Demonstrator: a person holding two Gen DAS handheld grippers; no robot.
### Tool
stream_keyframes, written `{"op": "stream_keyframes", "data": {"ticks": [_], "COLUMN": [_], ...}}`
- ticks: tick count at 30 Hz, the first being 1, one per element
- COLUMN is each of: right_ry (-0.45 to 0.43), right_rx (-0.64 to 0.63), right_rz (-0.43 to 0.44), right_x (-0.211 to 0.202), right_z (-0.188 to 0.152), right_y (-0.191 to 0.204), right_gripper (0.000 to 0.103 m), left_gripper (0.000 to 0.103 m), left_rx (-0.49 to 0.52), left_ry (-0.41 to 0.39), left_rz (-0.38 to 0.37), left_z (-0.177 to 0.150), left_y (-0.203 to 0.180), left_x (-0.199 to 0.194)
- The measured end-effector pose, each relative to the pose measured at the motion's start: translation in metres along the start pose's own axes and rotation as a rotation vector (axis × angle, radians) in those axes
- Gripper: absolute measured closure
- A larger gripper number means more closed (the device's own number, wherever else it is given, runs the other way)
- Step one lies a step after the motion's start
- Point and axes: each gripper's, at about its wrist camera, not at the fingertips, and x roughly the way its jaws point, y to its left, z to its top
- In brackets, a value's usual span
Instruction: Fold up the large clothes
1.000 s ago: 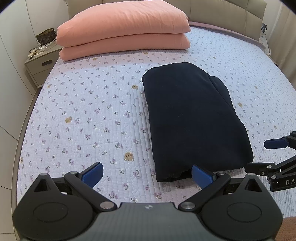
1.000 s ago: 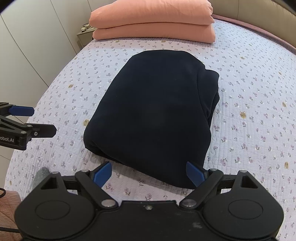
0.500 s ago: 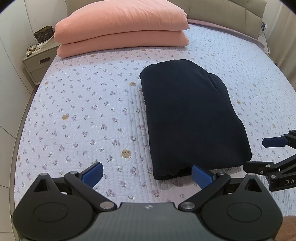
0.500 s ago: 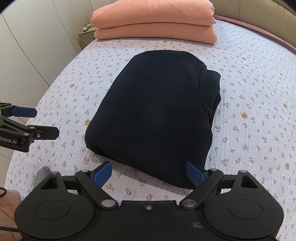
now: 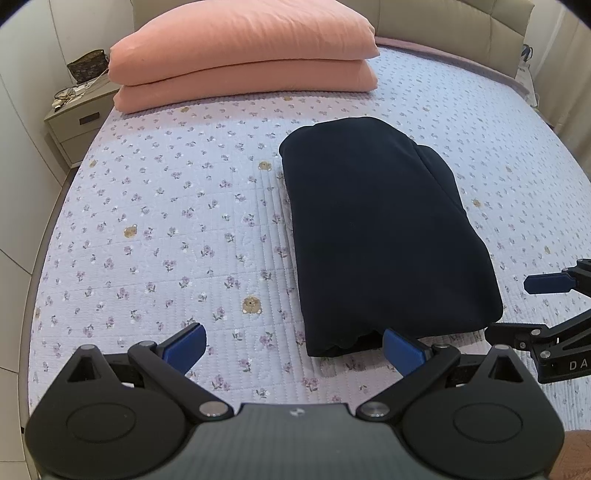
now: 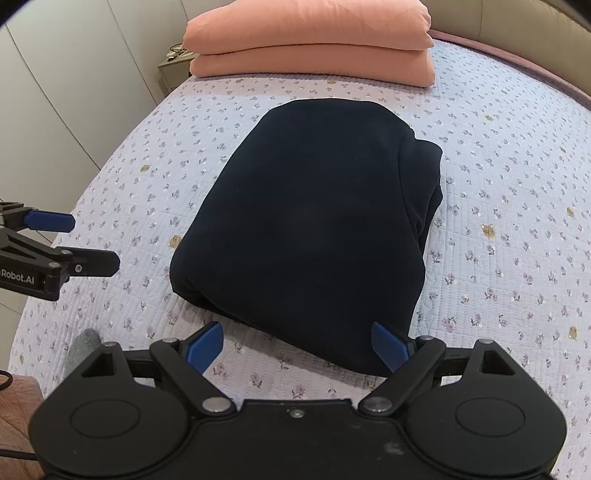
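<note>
A dark navy garment (image 5: 380,229) lies folded into a thick rectangle on the flowered bedspread (image 5: 166,221); it also shows in the right wrist view (image 6: 317,225). My left gripper (image 5: 293,349) is open and empty, hovering just in front of the garment's near left corner. My right gripper (image 6: 297,345) is open and empty, hovering at the garment's near edge. Each gripper shows at the side of the other's view: the right gripper (image 5: 532,306) and the left gripper (image 6: 85,240).
A folded salmon-pink quilt (image 5: 243,51) lies at the head of the bed against the padded headboard (image 5: 443,18). A bedside table (image 5: 77,118) with a bag on it stands at the far left. White wardrobe panels (image 6: 66,92) run along the left.
Both grippers have drawn back and up a little from the garment, so it sits slightly farther off. The garment has not moved and both jaws stay open.
</note>
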Motion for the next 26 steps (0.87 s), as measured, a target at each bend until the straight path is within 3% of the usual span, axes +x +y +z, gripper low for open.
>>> {"op": "stream_keyframes", "data": {"ticks": [26], "right_ry": [0.001], "right_rx": [-0.012], "right_rz": [0.0], "right_x": [0.0002], "right_z": [-0.0002], "right_y": [-0.0018], "right_gripper": [0.0], "left_gripper": [0.0], "left_rx": [-0.039], "left_ry": [0.007], "left_rz": [-0.012], "left_z": [-0.0015], "left_y": [0.0047], "left_x": [0.0003]}}
